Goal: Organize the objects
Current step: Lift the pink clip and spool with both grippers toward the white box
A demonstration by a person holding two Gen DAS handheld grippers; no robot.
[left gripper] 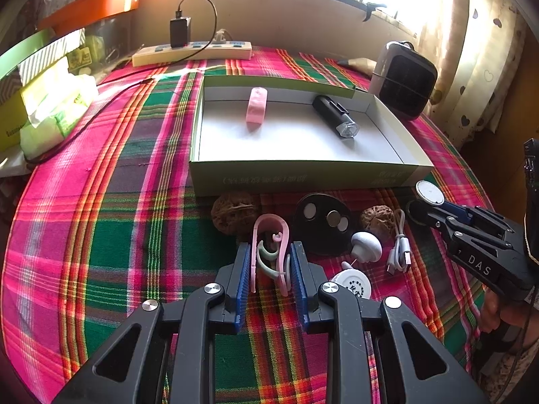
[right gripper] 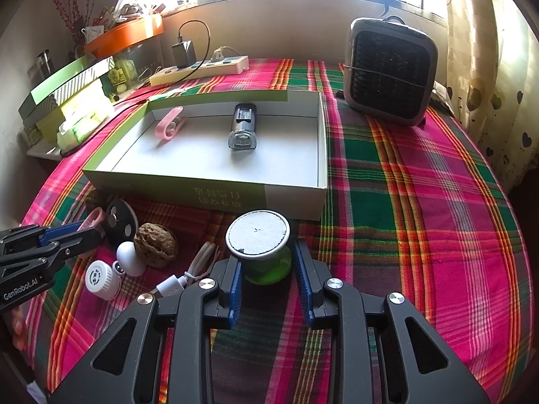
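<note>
A shallow white-lined box (left gripper: 303, 171) (right gripper: 215, 192) lies on the plaid cloth and holds a pink clip (left gripper: 256, 105) (right gripper: 168, 123) and a black bike light (left gripper: 333, 116) (right gripper: 242, 126). My left gripper (left gripper: 270, 271) is shut on a pink-and-green clip (left gripper: 269, 252) just in front of the box. My right gripper (right gripper: 267, 271) is shut on a green cup with a white lid (right gripper: 257, 234) near the box's front wall; it also shows in the left wrist view (left gripper: 428, 192).
In front of the box lie two walnuts (left gripper: 234, 212) (left gripper: 377, 219), a black disc (left gripper: 321, 222), a white mushroom shape (left gripper: 366, 245), a white cable (left gripper: 399, 249) and a white bottle cap (left gripper: 353, 286). A fan heater (right gripper: 390, 70) and a power strip (right gripper: 198, 69) stand behind.
</note>
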